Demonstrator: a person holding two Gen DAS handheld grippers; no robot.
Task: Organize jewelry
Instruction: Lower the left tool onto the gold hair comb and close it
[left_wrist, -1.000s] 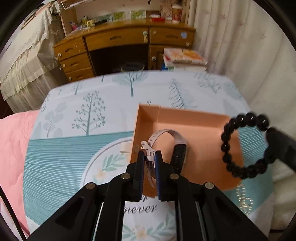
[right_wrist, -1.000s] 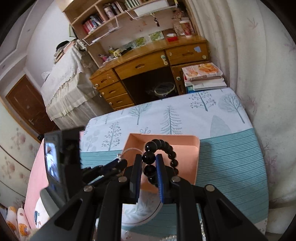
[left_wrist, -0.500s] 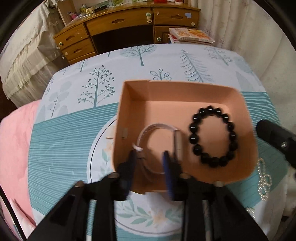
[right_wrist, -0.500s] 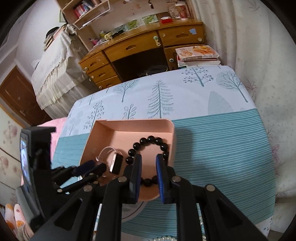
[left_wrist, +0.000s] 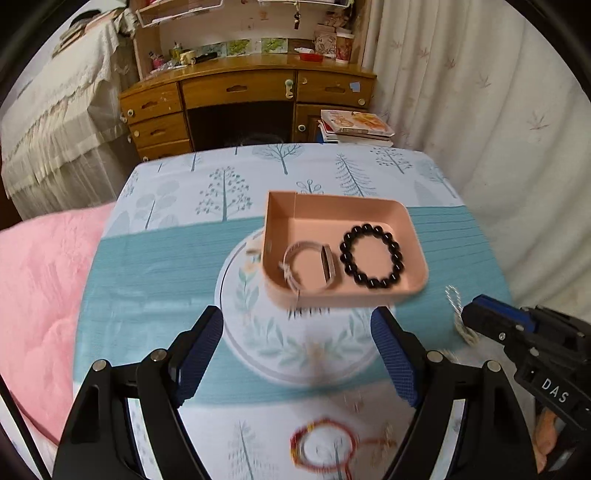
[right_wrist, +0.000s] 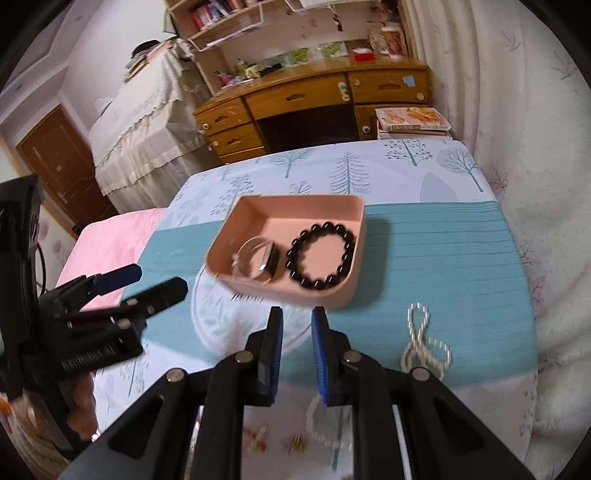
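Observation:
A pink tray (left_wrist: 415, 236) (right_wrist: 354, 273) sits on the tree-print cloth. Inside it lie a white watch (left_wrist: 308, 267) (right_wrist: 256, 260) on the left and a black bead bracelet (left_wrist: 371, 256) (right_wrist: 319, 254) on the right. My left gripper (left_wrist: 301, 354) is wide open and empty, pulled back in front of the tray. My right gripper (right_wrist: 297, 321) is slightly open and empty, just in front of the tray's near wall. A red bead bracelet (left_wrist: 323, 448) lies near my left gripper. A white pearl necklace (right_wrist: 423, 341) (left_wrist: 460, 319) lies right of the tray.
Small loose pieces (right_wrist: 295, 443) lie on the cloth under my right gripper. A pink quilt (left_wrist: 40, 288) covers the left. A wooden desk (left_wrist: 243, 99) and stacked books (left_wrist: 354, 125) stand behind. A curtain (left_wrist: 498, 110) hangs at right.
Both grippers let go of the watch and the black bracelet into the tray, opened, and drew back and up away from the tray.

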